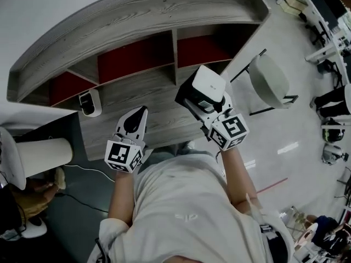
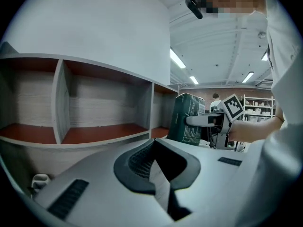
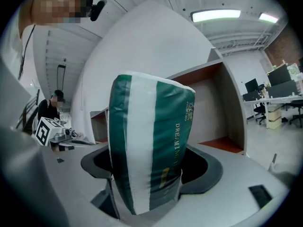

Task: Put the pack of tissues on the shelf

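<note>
Right gripper (image 1: pixel 198 104) is pinching the pack of tissues (image 3: pixel 147 150), a green and white one. It's up in the air just in front of the shelf (image 1: pixel 137 15), by the right-hand cubbies. Left gripper (image 1: pixel 137 116) has its jaws pressed together on nothing, hanging in front of the shelf's middle.

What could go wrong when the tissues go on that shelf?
The soft pack is pinched only at its lower end by the right tool, so it might sag or slip out. It is outside the shelf for now and could bump the divider on the way in.
</note>
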